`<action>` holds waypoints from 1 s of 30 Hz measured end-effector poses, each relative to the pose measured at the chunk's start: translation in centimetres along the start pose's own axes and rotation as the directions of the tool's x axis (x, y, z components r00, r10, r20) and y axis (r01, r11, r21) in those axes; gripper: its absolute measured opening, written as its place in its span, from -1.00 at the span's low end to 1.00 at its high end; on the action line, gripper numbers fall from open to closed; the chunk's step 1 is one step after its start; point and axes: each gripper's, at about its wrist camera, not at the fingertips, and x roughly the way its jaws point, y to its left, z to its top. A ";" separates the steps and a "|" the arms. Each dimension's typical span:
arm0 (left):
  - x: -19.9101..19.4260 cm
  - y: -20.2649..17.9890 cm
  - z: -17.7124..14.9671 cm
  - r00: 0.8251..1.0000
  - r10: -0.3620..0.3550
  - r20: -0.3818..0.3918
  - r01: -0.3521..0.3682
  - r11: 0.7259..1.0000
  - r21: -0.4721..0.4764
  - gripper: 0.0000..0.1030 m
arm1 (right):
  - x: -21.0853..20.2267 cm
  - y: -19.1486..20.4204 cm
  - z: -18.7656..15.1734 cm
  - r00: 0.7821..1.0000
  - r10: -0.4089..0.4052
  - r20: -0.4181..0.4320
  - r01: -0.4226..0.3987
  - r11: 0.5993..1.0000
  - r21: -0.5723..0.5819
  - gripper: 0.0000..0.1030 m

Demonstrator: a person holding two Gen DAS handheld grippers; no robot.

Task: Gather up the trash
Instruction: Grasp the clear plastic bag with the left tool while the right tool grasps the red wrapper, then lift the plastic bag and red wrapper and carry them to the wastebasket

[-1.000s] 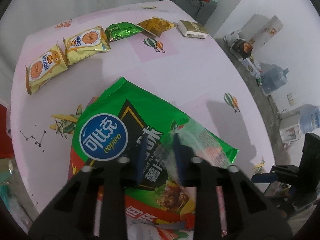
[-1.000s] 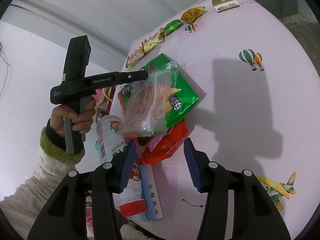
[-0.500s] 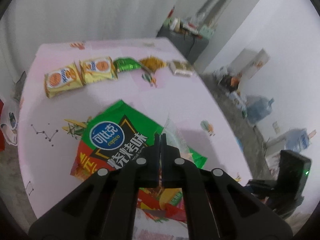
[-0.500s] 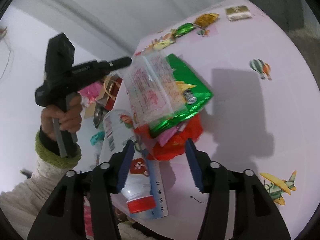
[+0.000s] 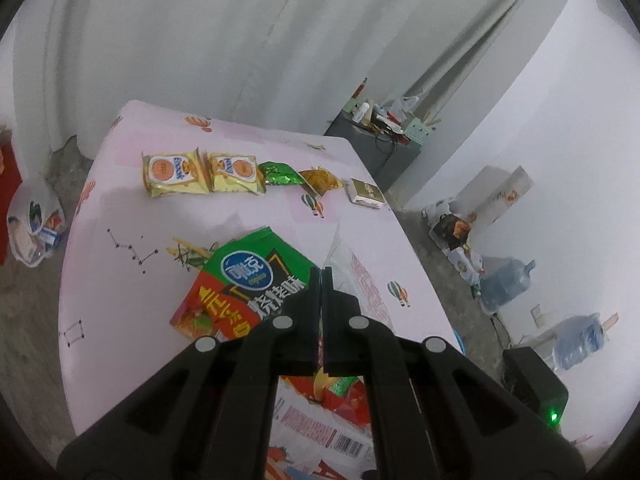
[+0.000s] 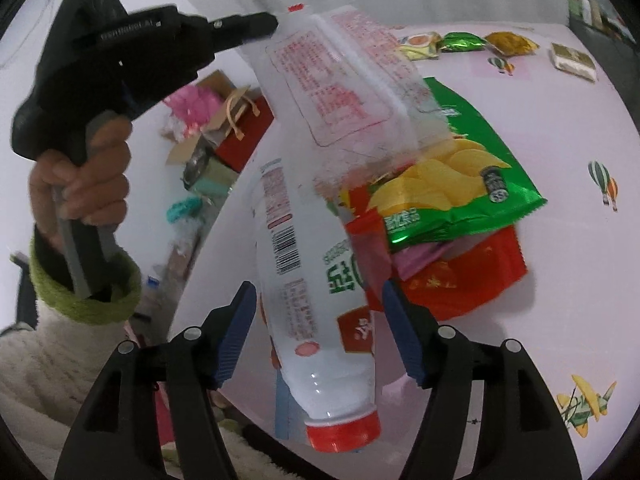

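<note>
Clear plastic with red print, the wrapper (image 6: 352,92) hangs by one top corner from the left gripper (image 6: 272,26), whose fingers (image 5: 308,304) are pinched tight on that thin film. It dangles free in the air above the pile, well ahead of the right gripper (image 6: 320,328), limp and creased, so see-through that the green chip bag (image 6: 452,184) shows through its lower edge. To do this lift well, I judge the grip should stay firm and the carry slow and steady, since so light a sheet will flap and could slip from a corner hold; it should clear the pile before it swings toward wherever the trash goes, which I cannot see. The right gripper's fingers are opening, wide apart, with the white bottle (image 6: 316,300) lying on the pink tabletop (image 6: 560,128) between them but not pressed. The bottle's red cap (image 6: 344,432) points back toward that gripper.
</note>
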 end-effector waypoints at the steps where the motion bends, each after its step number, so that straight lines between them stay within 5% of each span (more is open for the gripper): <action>1: -0.1 0.2 -0.1 1.000 0.003 0.002 -0.003 1.000 -0.005 -1.00 | 0.3 0.0 0.1 1.000 -0.013 -0.001 0.013 1.000 -0.012 0.24; 6: -1.2 1.1 -0.6 1.000 0.003 0.026 -0.002 0.999 -0.043 -1.00 | -1.2 -0.7 0.1 0.998 -0.032 0.056 0.032 0.999 -0.004 0.24; 10: -2.0 1.5 -0.8 0.999 -0.002 0.042 0.004 0.998 -0.056 -1.00 | -3.6 -5.6 -1.1 0.990 0.010 0.138 -0.035 0.982 0.185 0.24; 17: -2.4 1.1 -1.2 0.998 -0.013 0.057 0.016 0.998 -0.061 -1.00 | -1.6 -15.0 -4.6 0.993 0.050 0.109 -0.101 0.838 0.536 0.00; 21: -2.4 0.6 -1.7 0.998 -0.029 0.061 0.033 0.997 -0.068 -1.00 | 0.1 -16.2 -4.6 0.989 0.080 0.128 -0.140 0.804 0.579 -0.15; 30: -2.4 -0.3 -2.5 0.996 -0.068 0.065 0.072 0.995 -0.067 -1.00 | 0.6 -16.0 -3.8 0.982 0.085 0.167 -0.168 0.794 0.584 -0.22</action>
